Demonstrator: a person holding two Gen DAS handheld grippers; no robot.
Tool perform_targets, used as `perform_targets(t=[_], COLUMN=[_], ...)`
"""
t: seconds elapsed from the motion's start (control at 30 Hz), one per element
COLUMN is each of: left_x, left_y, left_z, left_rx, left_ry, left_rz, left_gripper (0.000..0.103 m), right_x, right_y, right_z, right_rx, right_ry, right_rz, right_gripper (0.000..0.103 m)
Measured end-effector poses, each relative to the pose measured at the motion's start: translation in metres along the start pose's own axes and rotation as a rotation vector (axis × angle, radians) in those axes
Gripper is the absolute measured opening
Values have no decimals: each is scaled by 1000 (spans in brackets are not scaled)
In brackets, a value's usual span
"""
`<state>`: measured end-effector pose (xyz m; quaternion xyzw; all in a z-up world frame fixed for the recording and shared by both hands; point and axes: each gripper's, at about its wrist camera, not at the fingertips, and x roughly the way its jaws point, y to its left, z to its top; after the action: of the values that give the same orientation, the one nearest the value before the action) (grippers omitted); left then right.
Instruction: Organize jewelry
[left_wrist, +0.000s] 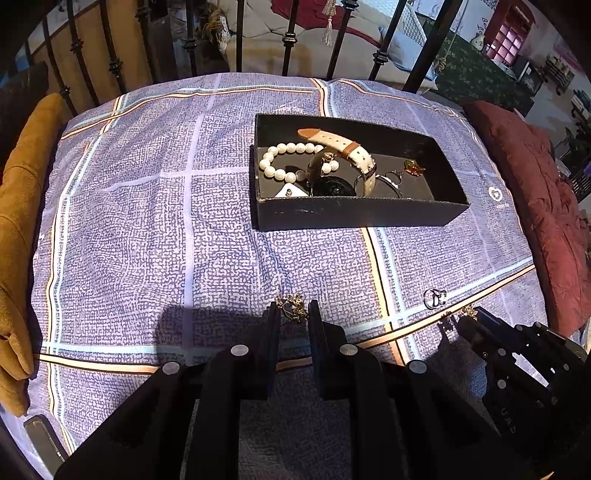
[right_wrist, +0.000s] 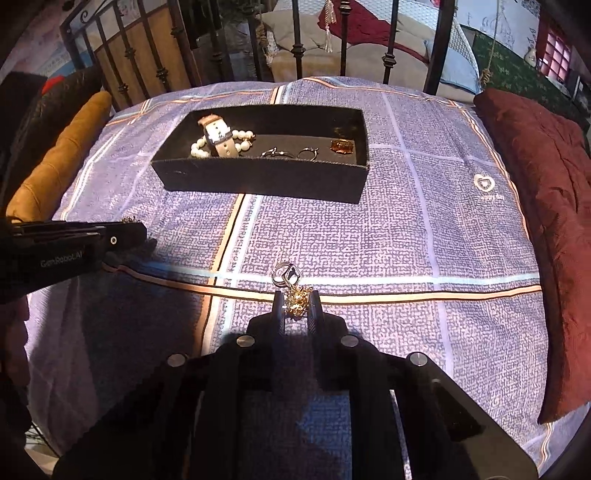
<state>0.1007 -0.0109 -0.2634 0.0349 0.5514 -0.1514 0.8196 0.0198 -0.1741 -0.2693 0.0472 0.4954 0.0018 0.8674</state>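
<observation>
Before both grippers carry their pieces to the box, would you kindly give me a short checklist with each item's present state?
1. Left gripper shut on gold ornament: ok.
2. Right gripper shut on gold cluster: ok.
3. Silver ring free of the right gripper's load: cannot tell, it lies right against it.
4. Black box open, bare floor at its right end: ok.
5. Bedspread between grippers and box unobstructed: ok.

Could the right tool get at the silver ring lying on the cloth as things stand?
Probably not yet. The right tool is shut on a gold trinket, so its jaws are taken. The silver ring lies just beyond its tips on bare cloth, with nothing else between.
</observation>
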Motion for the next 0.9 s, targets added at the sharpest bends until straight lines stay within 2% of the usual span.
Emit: perform_targets(t=[0.1, 0.47, 0.9], left_x=[-7, -27, -55], left_y=[-2, -12, -27], left_z=[2, 7, 23], left_rx=[-7, 29, 73], left_ry=[-9, -29, -86], left_rz=[-10, 28, 70], left_gripper=[14, 14, 14], right_x=[-4, -20, -47], right_y=[0, 0, -7], right_z=[1, 13, 56], right_rx=[3, 8, 17], right_ry=[-12, -63, -185], right_rz=[2, 4, -3], right_gripper=[14, 14, 14])
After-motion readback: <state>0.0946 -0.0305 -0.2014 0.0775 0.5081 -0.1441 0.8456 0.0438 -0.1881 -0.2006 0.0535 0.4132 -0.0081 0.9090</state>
